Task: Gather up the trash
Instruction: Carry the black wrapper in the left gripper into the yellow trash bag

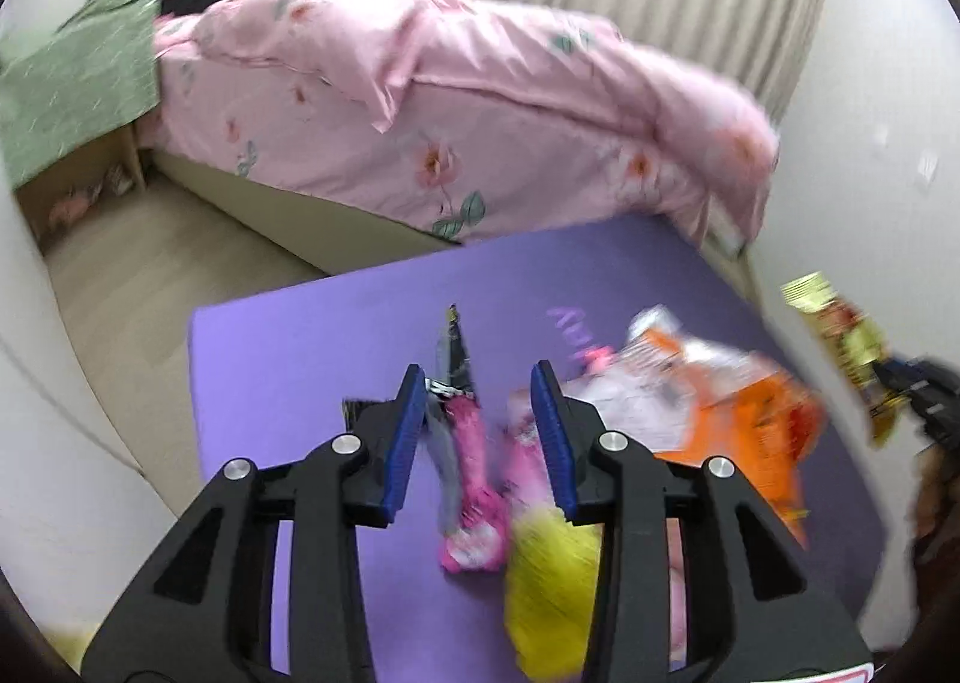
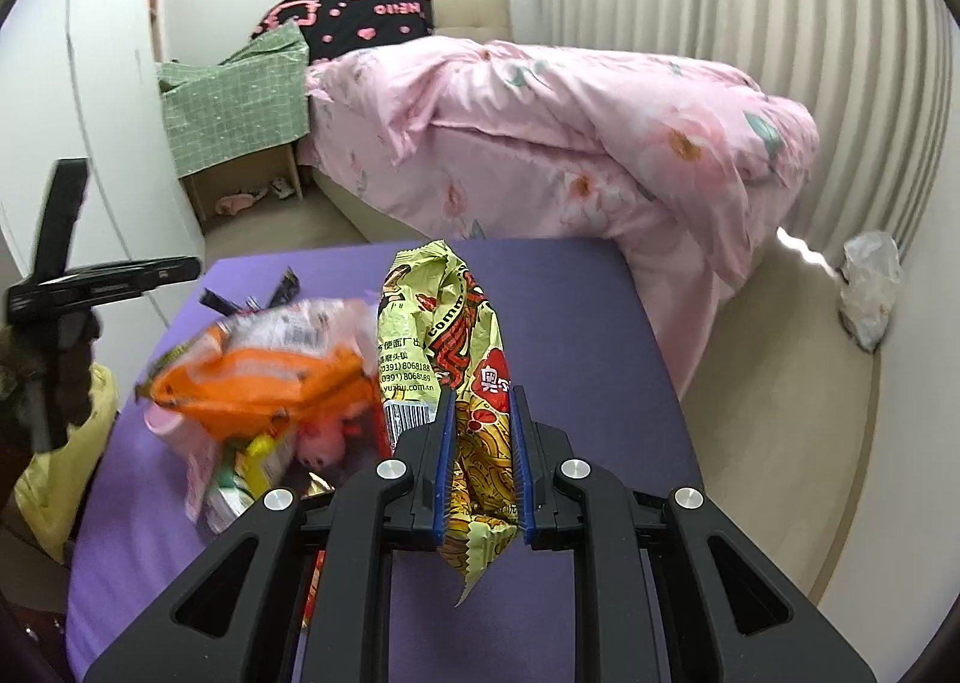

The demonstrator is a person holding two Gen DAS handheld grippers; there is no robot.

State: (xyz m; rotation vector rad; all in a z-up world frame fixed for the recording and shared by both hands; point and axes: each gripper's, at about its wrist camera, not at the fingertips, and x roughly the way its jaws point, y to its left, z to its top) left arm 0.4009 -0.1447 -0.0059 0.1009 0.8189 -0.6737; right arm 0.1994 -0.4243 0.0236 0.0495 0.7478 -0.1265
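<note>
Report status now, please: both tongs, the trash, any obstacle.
Right tongs shut on yellow noodle wrapper. Left tongs open, nothing gripped, above pink wrapper. Orange bag and more wrappers remain on purple mat. No obstacle.

your left view smears the orange wrapper (image 1: 744, 413) and pink wrapper (image 1: 474, 479), so their print can't be read. the yellow wrapper (image 1: 549, 593) runs behind the black finger (image 1: 630, 503). the gold packet (image 1: 852, 359) is partly cut by the white wall.
</note>
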